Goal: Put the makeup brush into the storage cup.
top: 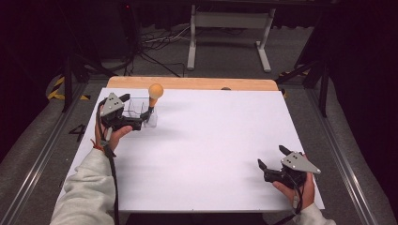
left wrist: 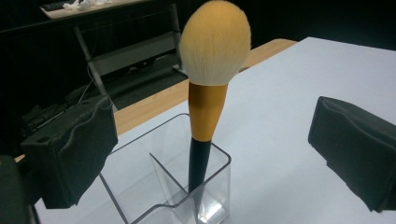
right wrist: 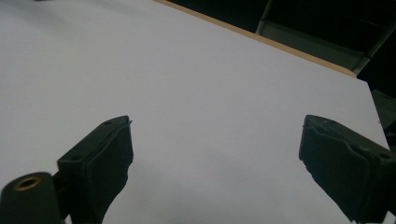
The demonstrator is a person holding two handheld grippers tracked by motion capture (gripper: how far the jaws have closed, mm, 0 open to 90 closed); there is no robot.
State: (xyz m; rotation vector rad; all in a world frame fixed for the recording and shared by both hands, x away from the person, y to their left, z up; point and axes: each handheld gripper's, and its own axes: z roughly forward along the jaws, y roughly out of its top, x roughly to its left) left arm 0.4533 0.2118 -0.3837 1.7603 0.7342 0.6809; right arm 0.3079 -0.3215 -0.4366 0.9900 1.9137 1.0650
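High view: a clear acrylic organiser (top: 139, 112) sits on the white table (top: 211, 150) near its far left corner; taking it as the landmark. A makeup brush (top: 154, 96) stands upright in the organiser's right-hand compartment, orange-tipped bristle head up, well above the rim.

The left gripper (top: 133, 110) sits just on the near-left side of the organiser, held in the person's left hand (top: 112, 136), grey plate on top, cable trailing back along the grey sleeve (top: 87, 187). One jaw reaches past the organiser's far-left side, the other lies along its near side.

Left gripper view: the brush (left wrist: 208, 93) rises between the two black pads, neither touching it. Jaws spread wide, a clear gap on each side of the gold ferrule and black handle. The handle foot rests in the corner compartment of the organiser (left wrist: 177, 196), against the inner divider. Nothing is pinched.

The right gripper (top: 272, 161) is well away from the organiser, near the table's near right corner, in the person's right hand (top: 295, 187).

Right gripper view: the jaws stand wide apart over bare white table (right wrist: 196, 93), nothing between them.
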